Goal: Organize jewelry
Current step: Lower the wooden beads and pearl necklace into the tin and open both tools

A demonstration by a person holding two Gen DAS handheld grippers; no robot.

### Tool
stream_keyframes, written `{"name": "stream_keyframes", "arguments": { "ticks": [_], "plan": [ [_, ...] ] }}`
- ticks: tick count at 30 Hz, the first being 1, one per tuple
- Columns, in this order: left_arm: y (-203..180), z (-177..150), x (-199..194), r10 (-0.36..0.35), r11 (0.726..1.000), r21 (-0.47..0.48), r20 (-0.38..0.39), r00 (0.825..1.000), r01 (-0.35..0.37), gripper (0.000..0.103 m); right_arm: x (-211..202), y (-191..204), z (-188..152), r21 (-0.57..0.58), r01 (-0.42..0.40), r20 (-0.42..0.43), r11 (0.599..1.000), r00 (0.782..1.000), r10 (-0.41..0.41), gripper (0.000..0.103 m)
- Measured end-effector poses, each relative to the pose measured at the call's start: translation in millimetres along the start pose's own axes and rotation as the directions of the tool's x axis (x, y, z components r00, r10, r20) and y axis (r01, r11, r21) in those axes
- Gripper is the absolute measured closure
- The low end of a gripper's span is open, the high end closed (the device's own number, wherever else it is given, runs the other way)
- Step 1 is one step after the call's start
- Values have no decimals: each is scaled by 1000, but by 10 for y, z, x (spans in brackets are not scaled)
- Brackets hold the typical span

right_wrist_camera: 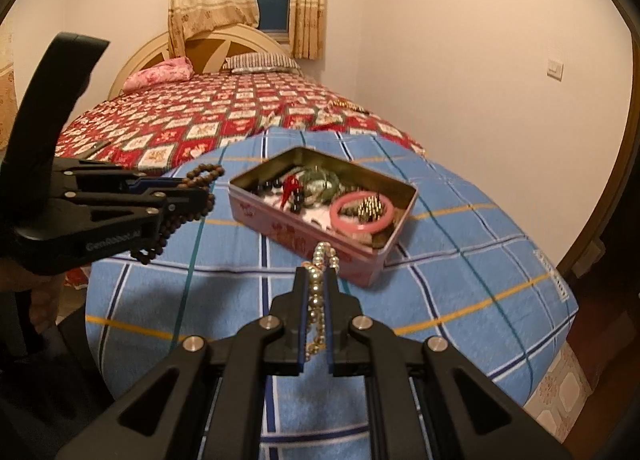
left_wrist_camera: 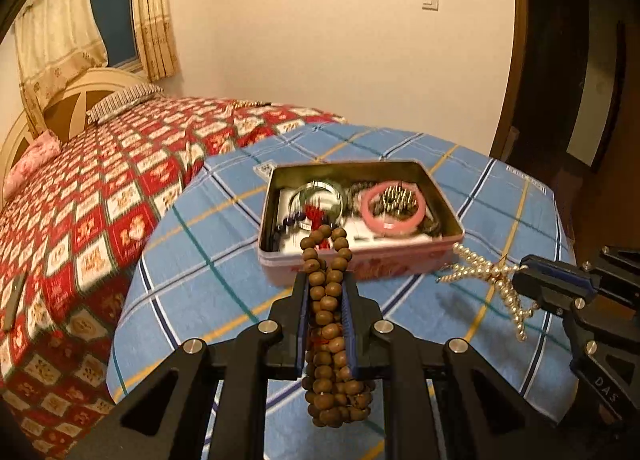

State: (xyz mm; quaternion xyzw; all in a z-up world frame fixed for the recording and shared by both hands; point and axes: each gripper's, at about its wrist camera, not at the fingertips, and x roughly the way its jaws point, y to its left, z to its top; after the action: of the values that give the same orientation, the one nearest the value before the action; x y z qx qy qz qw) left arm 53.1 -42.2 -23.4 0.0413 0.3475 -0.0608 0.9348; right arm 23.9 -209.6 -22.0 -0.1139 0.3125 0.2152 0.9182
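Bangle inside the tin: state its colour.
Pink; the bangle shows best in the left wrist view.

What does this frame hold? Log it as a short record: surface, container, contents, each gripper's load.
surface: blue plaid cloth over a table beside the bed
container: open pink tin
contents: pink bangle, silver bangle, dark beads, small gold pieces
left gripper: shut on brown wooden bead strand
right gripper: shut on pearl strand
both loads: held off the cloth, outside the tin

Warm dim indoor light, motion blur, fisheye-bent dark edges.
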Motion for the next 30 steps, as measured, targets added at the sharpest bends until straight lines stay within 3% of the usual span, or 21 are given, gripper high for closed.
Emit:
{"name": "stream_keyframes", "arguments": {
  "ticks": [13,30],
  "plan": [
    [45,404,49,18,1000,24,51,999,-20,88,31,-38,379,-17,-4,72,1000,997,6,95],
    [33,728,336,38,997,58,53,998,-41,88,331,-218,734,-26,32,90,999,996,-30,95]
  ]
}}
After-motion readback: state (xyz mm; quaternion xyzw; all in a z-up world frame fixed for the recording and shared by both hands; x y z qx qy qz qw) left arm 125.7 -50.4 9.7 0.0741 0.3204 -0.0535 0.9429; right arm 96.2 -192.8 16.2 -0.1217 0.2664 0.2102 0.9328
